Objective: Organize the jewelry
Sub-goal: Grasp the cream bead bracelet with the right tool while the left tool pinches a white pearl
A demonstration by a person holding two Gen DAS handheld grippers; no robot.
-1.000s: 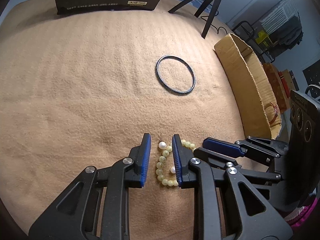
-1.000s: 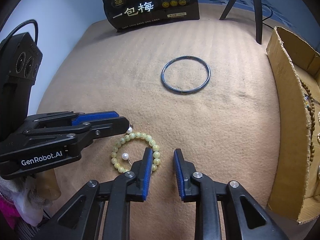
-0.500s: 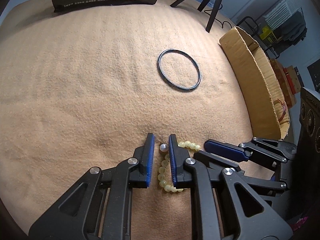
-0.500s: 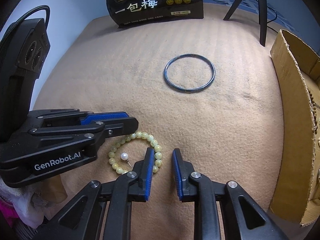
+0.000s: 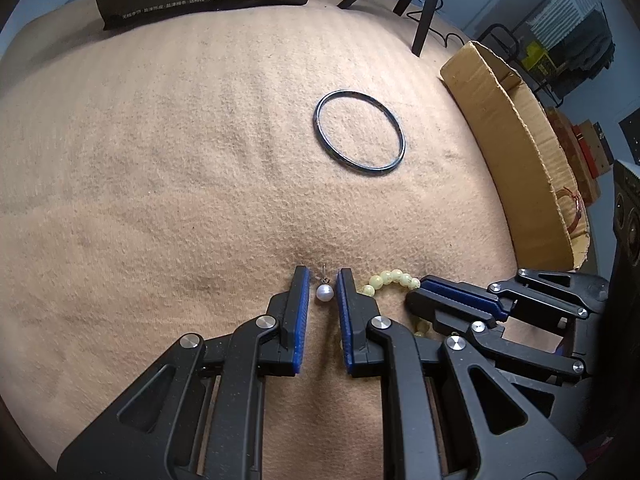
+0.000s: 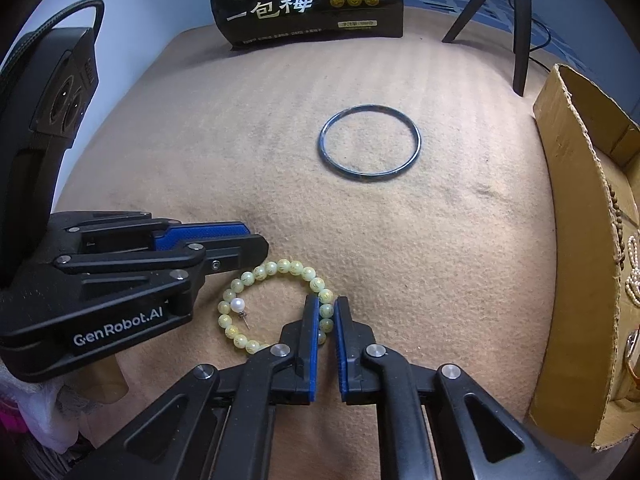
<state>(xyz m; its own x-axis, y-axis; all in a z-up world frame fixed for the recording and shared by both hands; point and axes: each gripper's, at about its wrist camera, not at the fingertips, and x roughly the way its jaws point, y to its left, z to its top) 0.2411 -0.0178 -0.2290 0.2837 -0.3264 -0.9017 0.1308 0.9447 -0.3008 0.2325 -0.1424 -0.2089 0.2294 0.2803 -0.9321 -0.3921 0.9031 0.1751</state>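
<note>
On the tan cloth lies a pale green bead bracelet (image 6: 280, 267). My right gripper (image 6: 327, 302) is closing and its blue pads press on the bracelet's beads at the right side of the loop. A pearl earring (image 5: 324, 293) sits between the pads of my left gripper (image 5: 323, 280), which is closing tight around it. A second pearl earring (image 6: 239, 304) rests inside the bracelet loop. The left gripper (image 6: 260, 248) reaches in from the left, its tip just beyond the loop. Part of the bracelet (image 5: 390, 277) shows between the two grippers.
A dark thin bangle (image 6: 370, 177) lies flat further out on the cloth. A cardboard box (image 6: 576, 216) holding other jewelry stands along the right edge. A black printed bag (image 6: 308, 0) and a tripod leg (image 6: 520, 32) stand at the back.
Both grippers' jaws have narrowed. The left pads closed in on the pearl earring, and the right pads came together on the bracelet's beads. Neither hand shifted much.
</note>
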